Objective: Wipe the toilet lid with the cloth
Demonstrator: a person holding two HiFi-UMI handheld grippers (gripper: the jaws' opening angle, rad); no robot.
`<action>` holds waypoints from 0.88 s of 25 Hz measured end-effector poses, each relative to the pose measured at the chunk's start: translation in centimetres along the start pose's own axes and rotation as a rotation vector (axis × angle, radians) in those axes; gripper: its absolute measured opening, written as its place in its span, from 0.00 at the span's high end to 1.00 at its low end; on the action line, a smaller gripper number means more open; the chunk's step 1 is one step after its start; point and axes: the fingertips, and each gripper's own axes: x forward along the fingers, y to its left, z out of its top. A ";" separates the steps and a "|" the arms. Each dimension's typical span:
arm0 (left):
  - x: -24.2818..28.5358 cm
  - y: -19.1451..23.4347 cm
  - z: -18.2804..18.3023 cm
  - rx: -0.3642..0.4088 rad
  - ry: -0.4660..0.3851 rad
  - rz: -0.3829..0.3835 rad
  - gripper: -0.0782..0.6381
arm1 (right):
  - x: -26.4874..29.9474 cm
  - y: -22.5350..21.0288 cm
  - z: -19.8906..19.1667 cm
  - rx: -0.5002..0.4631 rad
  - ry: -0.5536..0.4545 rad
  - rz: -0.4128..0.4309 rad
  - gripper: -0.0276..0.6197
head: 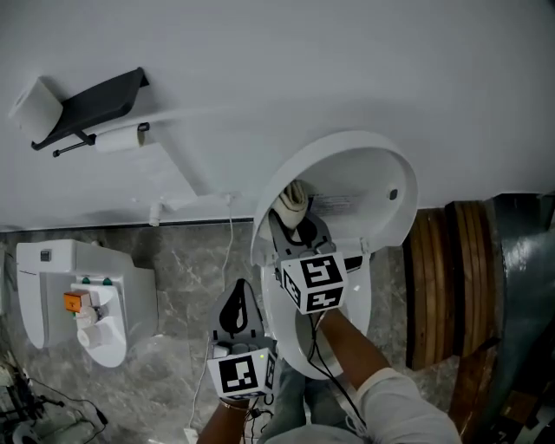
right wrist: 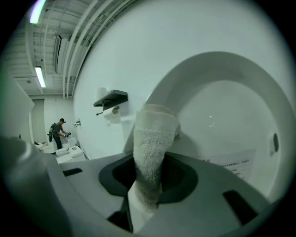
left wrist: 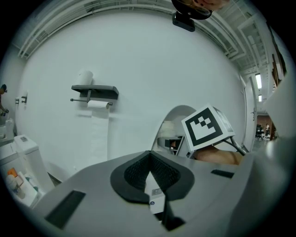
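cloth (right wrist: 152, 148): its lower end is sunk between the jaws of the right gripper (right wrist: 147, 181); whether its tip touches the lid cannot be told.
toilet lid (head: 368, 182): its lower left is covered by the gripper in the head view.
lid label (right wrist: 232, 165): the print is too small to read.
toilet bowl (head: 297, 349): it is largely hidden under the right forearm (head: 351, 347).
distant person (right wrist: 58, 132): too small to tell what is held.
orange item (head: 76, 302): too small to identify.
dark object (left wrist: 190, 14): it is cut off by the top edge of the left gripper view.
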 end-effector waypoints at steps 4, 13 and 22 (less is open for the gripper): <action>0.9 -1.3 -0.7 -0.006 0.006 -0.034 0.88 | -0.8 -2.9 -0.3 -0.005 0.002 -0.048 0.80; 3.4 -8.2 -1.0 0.001 0.014 -0.166 0.88 | -5.7 -15.0 -2.4 -0.003 0.048 -0.290 0.80; 3.6 -10.9 -2.2 0.004 0.025 -0.206 0.88 | -10.4 -23.3 -3.9 0.068 0.051 -0.471 0.80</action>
